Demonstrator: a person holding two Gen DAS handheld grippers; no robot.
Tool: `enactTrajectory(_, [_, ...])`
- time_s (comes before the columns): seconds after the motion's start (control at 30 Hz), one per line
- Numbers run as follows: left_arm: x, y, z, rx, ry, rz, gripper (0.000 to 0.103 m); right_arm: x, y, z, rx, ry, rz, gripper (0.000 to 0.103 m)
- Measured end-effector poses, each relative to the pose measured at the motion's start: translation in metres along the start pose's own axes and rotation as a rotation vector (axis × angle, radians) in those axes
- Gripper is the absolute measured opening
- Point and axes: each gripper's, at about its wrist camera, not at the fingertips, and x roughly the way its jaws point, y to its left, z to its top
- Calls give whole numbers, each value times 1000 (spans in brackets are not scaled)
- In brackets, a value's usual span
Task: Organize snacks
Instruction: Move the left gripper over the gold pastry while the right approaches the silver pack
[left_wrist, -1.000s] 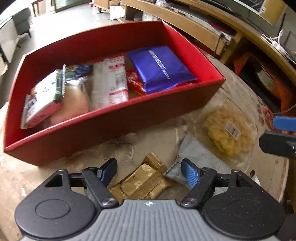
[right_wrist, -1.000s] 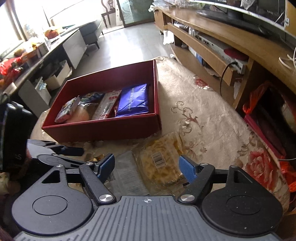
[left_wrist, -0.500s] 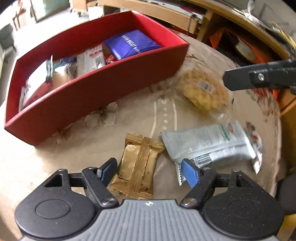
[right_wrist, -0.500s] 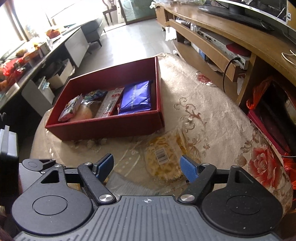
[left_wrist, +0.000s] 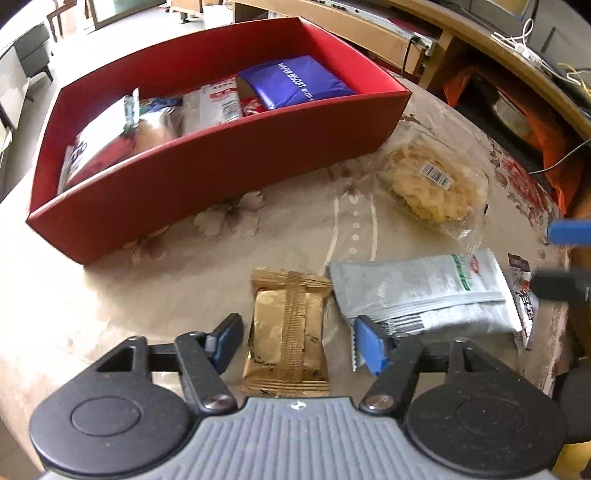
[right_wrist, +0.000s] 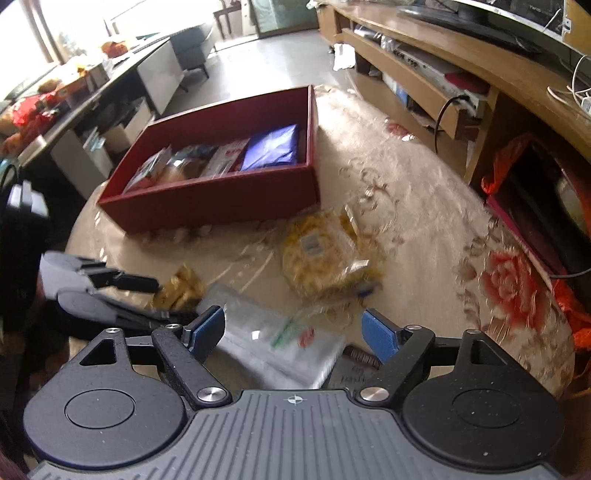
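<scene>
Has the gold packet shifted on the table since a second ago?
Cannot tell. The gold packet looks farther from the red box now, but the camera itself moved.

Floral tablecloth (right_wrist: 424, 229) over round table; wooden TV cabinet (right_wrist: 461, 62) behind; white sideboard (right_wrist: 155, 74) far left.

Lying flat on the worktop (left_wrist: 110, 295), closest to the camera: gold-wrapped snack (left_wrist: 286, 332), sealed, long axis running away from the view. Touching its right edge: silver packet (left_wrist: 424, 295), sealed, lying crosswise, partly covering a small dark-printed wrapper (left_wrist: 522, 291) at its right end. Sitting farther back, apart from both: clear bag of yellow noodle-like snack (left_wrist: 430, 184) with a barcode label, just beside the near right corner of the red box (left_wrist: 207, 173). Resting open-topped beyond them, the box holding a blue wafer biscuit pack (left_wrist: 295, 83) at its right end, a white-and-red packet (left_wrist: 214, 103) in the middle, further packets crowding the left end.
</scene>
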Motion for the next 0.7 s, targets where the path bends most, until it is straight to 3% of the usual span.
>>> enactTrajectory(0.07, [-4,2,-5,-10,2,-4,57,1,8,-10,-33,18,13,86])
enactTrajectory(0.4, [-9,18,-16,-172,7,-17,57,39,93,-76,-460,197,37,79])
enactTrajectory(0.6, [-15,23,-18,-223,-13,-18,57,50,100,-80,-498,202,18,80])
enactTrajectory(0.7, [-22,35,-18,-268,-34,-38,57,55,95,-80,-462,203,24,91])
